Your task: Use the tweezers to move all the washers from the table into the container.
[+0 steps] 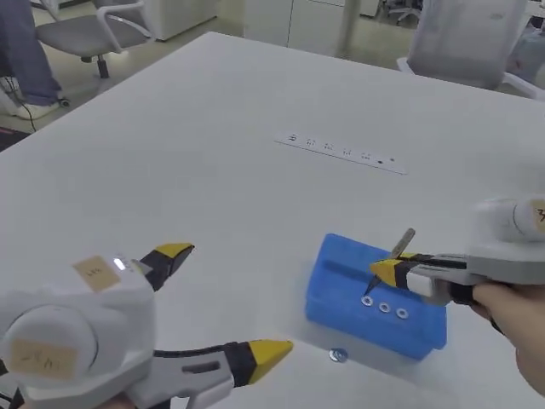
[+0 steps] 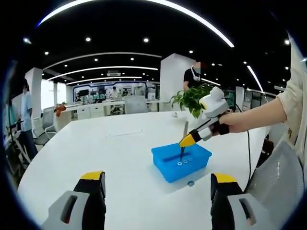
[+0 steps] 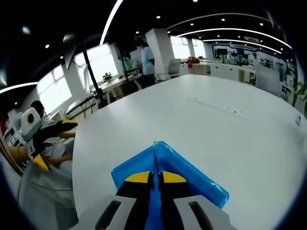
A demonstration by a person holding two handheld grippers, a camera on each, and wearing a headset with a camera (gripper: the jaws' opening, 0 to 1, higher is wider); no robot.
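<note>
The yellow-tipped jaws of the right gripper [image 1: 387, 271] are pressed together on the thin metal tweezers [image 1: 406, 239]. The tweezer tips are lowered into the blue rectangular container [image 1: 341, 260], beside three flat ring washers [image 1: 385, 308]. A fourth washer [image 1: 339, 355] is seen on the smooth white table [image 1: 213, 153], just beside the container's near wall. The left gripper [image 1: 223, 300] is held spread, well apart.

Room notes. A white table [image 1: 255, 102] is taking up most of the head view, with a recessed socket strip [image 1: 341, 153] lying at its upper centre. Grey office chairs are standing at upper left [image 1: 72, 34] and upper right [image 1: 468, 38] on pale flooring [image 1: 375, 34].

Left gripper view: ceiling spotlights [image 2: 146, 40] and curved light strips [image 2: 216, 30] are glowing across the top. A white pillar [image 2: 175, 81] and a leafy plant [image 2: 192, 98] are standing right of centre.

Right gripper view: windows [image 3: 103, 60] are letting in daylight at upper left.
</note>
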